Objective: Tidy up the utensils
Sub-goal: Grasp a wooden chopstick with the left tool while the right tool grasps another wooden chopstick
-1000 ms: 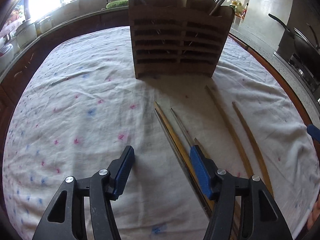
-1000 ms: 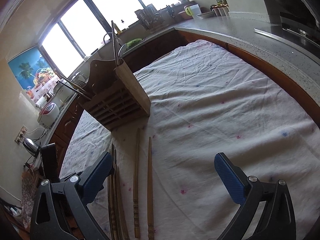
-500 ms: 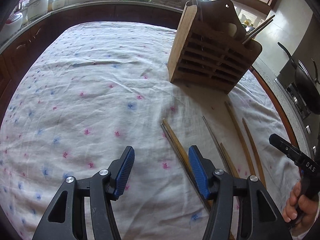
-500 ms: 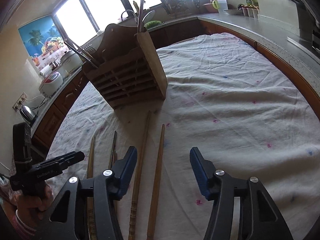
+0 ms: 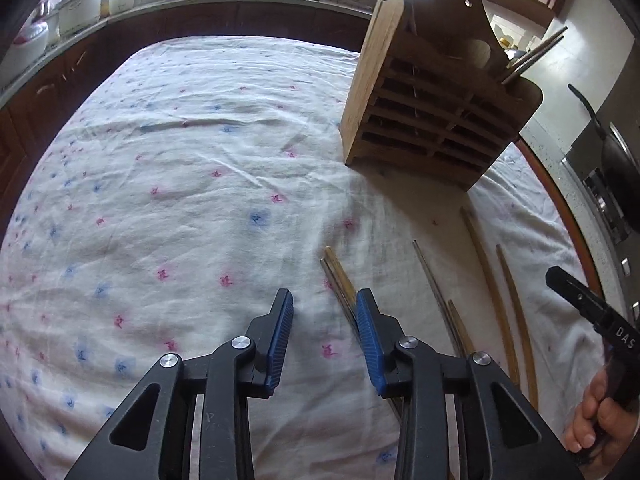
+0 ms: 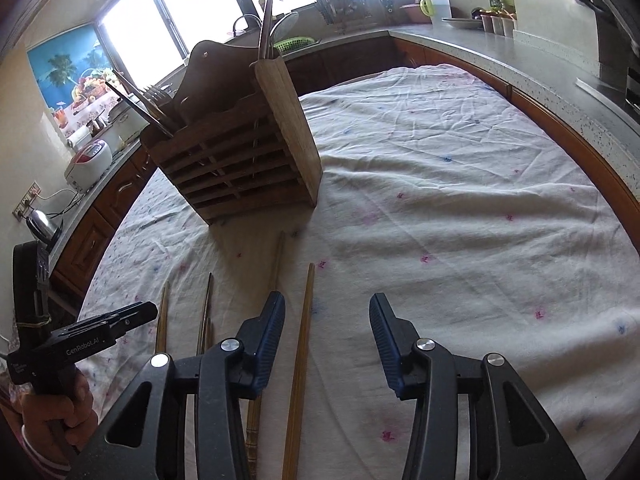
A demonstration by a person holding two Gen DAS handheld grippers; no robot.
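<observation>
Fingers (image 6: 276, 320) flank chopstick (image 6: 301, 344) before holder (image 6: 240, 160).

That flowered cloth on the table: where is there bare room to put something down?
The tablecloth is bare to the left of the wooden utensil holder, and again to its right, toward the counter edge. It is crowded in front of the holder, where the chopsticks lie in a row with both grippers over them.

Bright windows (image 6: 200, 0), grey counter (image 6: 520, 52), wooden cabinets (image 5: 48, 96)
</observation>
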